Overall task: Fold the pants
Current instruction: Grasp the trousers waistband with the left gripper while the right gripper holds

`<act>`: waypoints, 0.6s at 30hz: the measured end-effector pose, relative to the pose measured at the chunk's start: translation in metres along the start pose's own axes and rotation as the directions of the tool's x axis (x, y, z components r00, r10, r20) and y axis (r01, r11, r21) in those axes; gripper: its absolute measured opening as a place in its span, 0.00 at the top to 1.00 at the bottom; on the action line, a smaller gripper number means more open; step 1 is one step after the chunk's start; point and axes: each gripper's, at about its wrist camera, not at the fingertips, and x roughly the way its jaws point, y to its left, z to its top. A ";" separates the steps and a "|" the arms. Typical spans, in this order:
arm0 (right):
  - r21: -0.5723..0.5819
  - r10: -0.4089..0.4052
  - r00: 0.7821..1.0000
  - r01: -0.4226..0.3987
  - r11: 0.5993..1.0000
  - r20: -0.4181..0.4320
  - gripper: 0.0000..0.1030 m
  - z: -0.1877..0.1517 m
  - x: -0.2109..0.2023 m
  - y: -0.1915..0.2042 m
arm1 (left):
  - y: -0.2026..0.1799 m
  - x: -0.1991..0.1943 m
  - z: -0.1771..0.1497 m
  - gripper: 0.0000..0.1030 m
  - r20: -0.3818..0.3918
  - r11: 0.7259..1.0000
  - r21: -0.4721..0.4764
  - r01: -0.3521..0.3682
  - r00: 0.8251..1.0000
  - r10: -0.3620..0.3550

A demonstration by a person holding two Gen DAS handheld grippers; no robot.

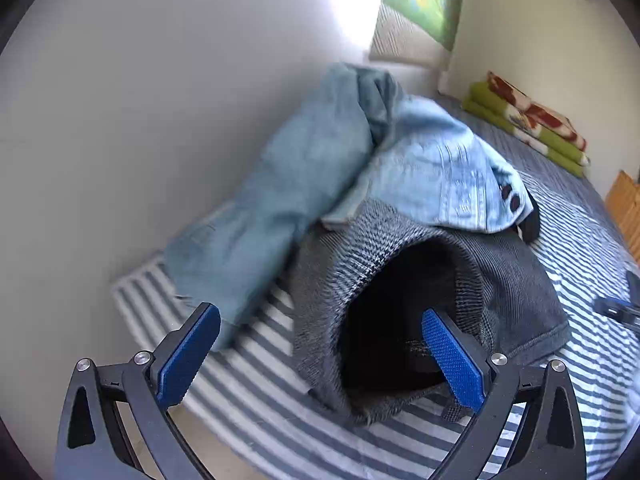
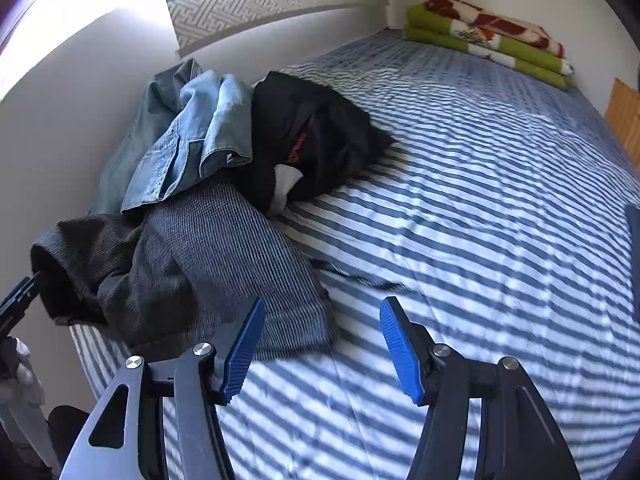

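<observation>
Dark grey woven pants [image 1: 516, 280] lie crumpled on the striped bed sheet [image 1: 260, 412], with a dark round opening facing the left wrist camera. My left gripper [image 1: 320, 356] is open just in front of that opening; its right pad [image 1: 452, 360] overlaps the hole and its left pad is over the sheet. In the right wrist view the same pants [image 2: 208, 264] sit at the bed's near left corner. My right gripper [image 2: 322, 352] is open above their near hem and the sheet [image 2: 480, 240], holding nothing. The left gripper [image 2: 16, 300] shows at the left edge.
A light denim shirt [image 2: 192, 140] and blue jeans [image 1: 288, 184] lie on the far part of the grey pants, against the white wall. A black garment [image 2: 312, 136] lies beside them. A folded green and red blanket [image 2: 488, 36] sits at the far corner.
</observation>
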 end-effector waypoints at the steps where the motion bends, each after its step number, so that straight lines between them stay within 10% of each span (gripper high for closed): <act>1: -0.009 0.009 1.000 -0.009 1.000 -0.014 0.41 0.005 0.012 0.003 | 0.000 0.008 0.000 0.02 -0.017 1.000 -0.007 0.008 1.000 -0.009; 8: -0.022 0.099 0.989 -0.102 0.995 -0.109 0.42 0.017 0.077 0.025 | -0.013 0.031 -0.003 0.74 -0.044 0.996 -0.007 0.088 0.995 -0.088; 11: -0.074 0.057 0.988 -0.068 0.995 -0.142 0.83 0.012 0.082 0.043 | -0.021 0.031 -0.005 0.96 -0.055 0.994 0.015 0.106 0.993 -0.105; 18: -0.078 0.014 0.999 -0.016 0.997 -0.037 0.98 0.001 0.024 0.054 | -0.036 0.003 -0.011 0.96 0.000 0.991 0.027 0.131 0.991 -0.131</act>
